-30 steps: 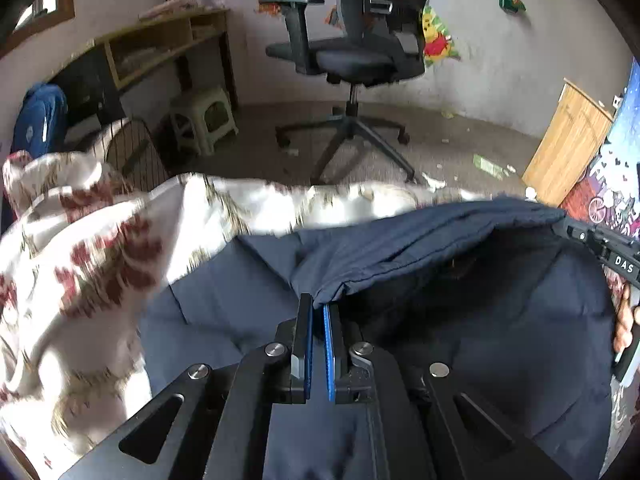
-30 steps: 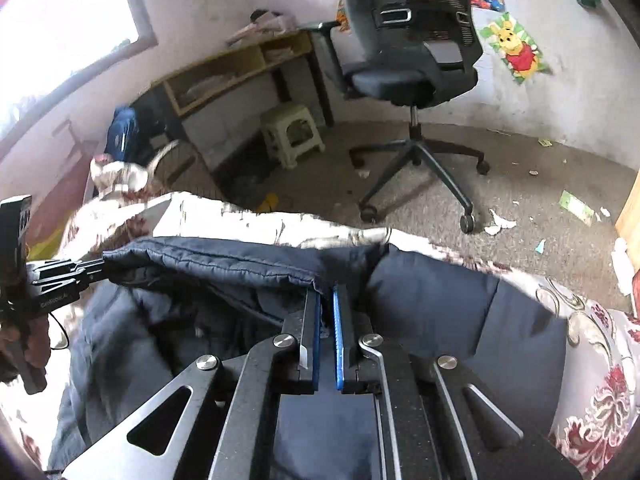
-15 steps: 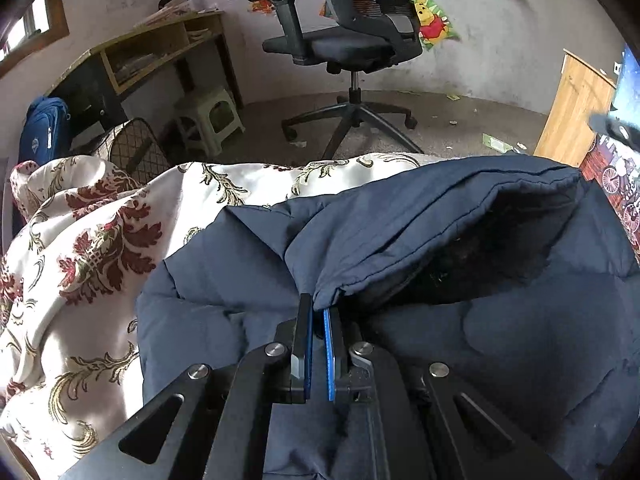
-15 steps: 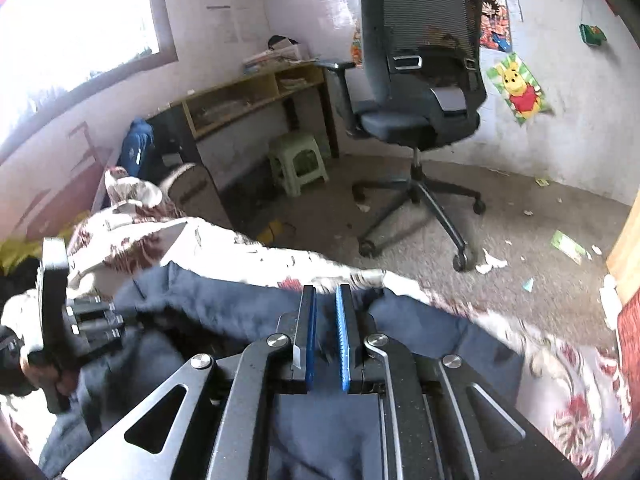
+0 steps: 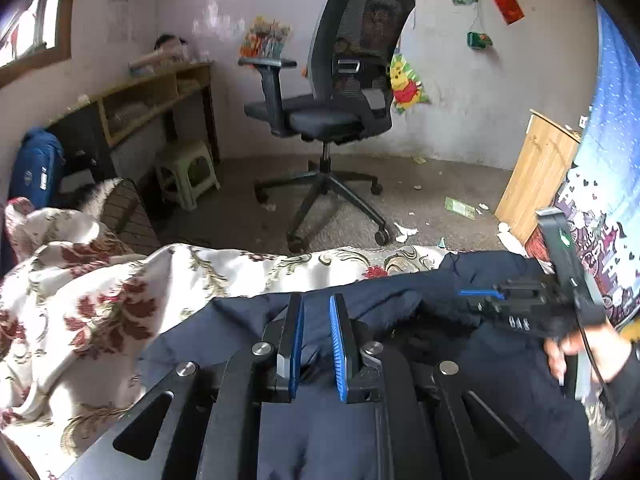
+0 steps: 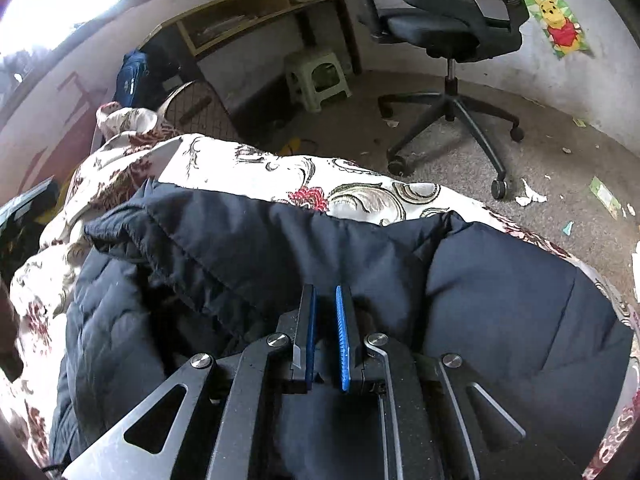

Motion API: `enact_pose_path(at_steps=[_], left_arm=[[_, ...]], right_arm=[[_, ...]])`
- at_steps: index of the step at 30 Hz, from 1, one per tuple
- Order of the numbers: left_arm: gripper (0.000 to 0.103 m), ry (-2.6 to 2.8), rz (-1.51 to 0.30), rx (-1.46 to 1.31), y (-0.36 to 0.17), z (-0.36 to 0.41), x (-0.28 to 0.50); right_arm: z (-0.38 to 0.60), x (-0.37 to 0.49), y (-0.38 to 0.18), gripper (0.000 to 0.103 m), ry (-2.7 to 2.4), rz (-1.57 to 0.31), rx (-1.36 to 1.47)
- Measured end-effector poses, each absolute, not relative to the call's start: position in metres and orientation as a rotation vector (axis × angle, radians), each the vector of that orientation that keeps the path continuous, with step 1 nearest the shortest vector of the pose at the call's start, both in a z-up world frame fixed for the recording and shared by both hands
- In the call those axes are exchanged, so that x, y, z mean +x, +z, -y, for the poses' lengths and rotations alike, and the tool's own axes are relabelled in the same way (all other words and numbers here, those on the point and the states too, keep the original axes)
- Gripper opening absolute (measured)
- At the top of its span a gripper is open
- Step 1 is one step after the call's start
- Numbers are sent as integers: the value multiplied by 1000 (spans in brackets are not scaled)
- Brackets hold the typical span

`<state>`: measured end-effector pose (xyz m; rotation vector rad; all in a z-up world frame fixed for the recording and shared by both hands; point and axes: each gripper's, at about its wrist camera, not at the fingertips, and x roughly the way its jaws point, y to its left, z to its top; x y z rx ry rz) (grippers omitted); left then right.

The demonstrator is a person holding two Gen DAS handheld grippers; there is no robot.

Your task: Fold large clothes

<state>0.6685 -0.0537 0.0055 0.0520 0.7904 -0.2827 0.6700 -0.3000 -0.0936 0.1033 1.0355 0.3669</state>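
I had both grippers low over the navy jacket (image 6: 248,248), which lay on the floral bedspread (image 5: 80,304). My left gripper (image 5: 316,340) and right gripper (image 6: 325,332) stood slightly parted, holding nothing (folded edge running crosswise, just ahead of both).

A: Jacket (image 6: 500,292)?
B: Dark navy, quilted stitch lines.
A: Bedspread (image 5: 100,300)?
B: Cream, with red flowers and olive-gold scrolls.
A: Pads on the left hand-held gripper (image 5: 317,322)?
B: Blue, black frame. Same on the right hand-held gripper (image 6: 325,312).
A: Chair (image 5: 340,108)?
B: Black mesh back. Stool (image 6: 318,76) pale green, backpack (image 5: 36,168) blue, poster (image 6: 560,20) yellow and red.
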Motion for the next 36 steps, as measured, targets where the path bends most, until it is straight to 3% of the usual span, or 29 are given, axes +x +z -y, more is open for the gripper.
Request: enact_pose_path(at_steps=[5, 13, 21, 28, 36], left_arm=[[12, -425, -1048, 45, -50, 74, 707], [3, -418, -1216, 232, -98, 86, 724], [3, -358, -1158, 266, -120, 97, 721], [3, -345, -1118, 145, -100, 67, 707], [3, -354, -1141, 191, -107, 64, 701]], right_arm=[[297, 676, -103, 9, 404, -1146, 25], [285, 683, -129, 9, 443, -1227, -32], [264, 675, -134, 8, 385, -1146, -125], [270, 650, -78, 8, 444, -964, 105], [222, 661, -96, 8, 512, -1076, -37]])
